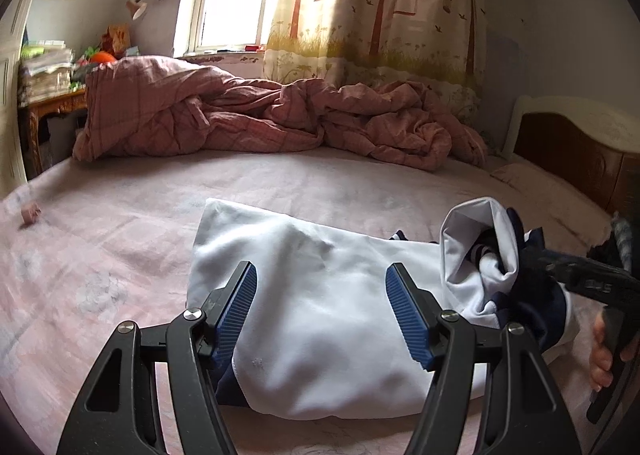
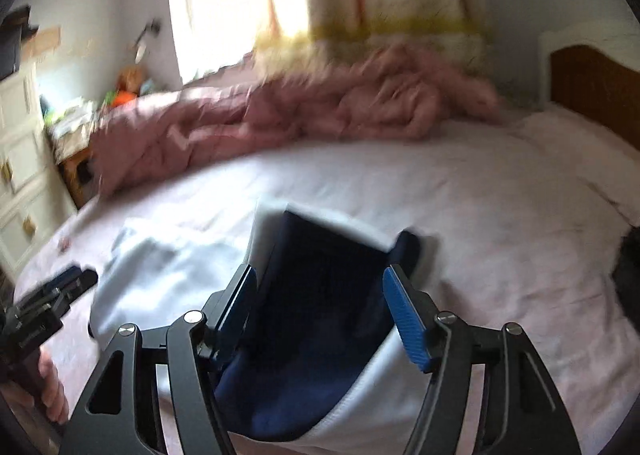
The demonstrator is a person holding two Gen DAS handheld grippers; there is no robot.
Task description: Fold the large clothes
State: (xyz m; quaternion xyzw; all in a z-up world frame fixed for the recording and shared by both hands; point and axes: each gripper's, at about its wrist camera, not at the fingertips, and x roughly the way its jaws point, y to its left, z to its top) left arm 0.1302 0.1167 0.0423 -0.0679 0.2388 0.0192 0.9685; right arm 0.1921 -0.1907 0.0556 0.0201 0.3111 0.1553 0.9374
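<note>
A white and navy garment (image 1: 320, 303) lies partly folded on the pink bed sheet (image 1: 120, 235). My left gripper (image 1: 321, 275) is open and hovers just above its white panel. At the garment's right end a white and navy part (image 1: 480, 251) stands raised against my right gripper (image 1: 560, 271), seen from the side; the cloth hides its fingertips. In the blurred right wrist view my right gripper (image 2: 320, 279) has its jaws apart, with a navy part of the garment (image 2: 320, 295) lying between and below them. My left gripper (image 2: 60, 287) shows at the left edge.
A crumpled pink quilt (image 1: 260, 115) lies along the far side of the bed under a window and a tree-print curtain (image 1: 380, 7). A wooden headboard (image 1: 580, 151) stands at the right. A cluttered side table (image 1: 52, 71) stands at the left. A small pink object (image 1: 30, 213) lies on the sheet.
</note>
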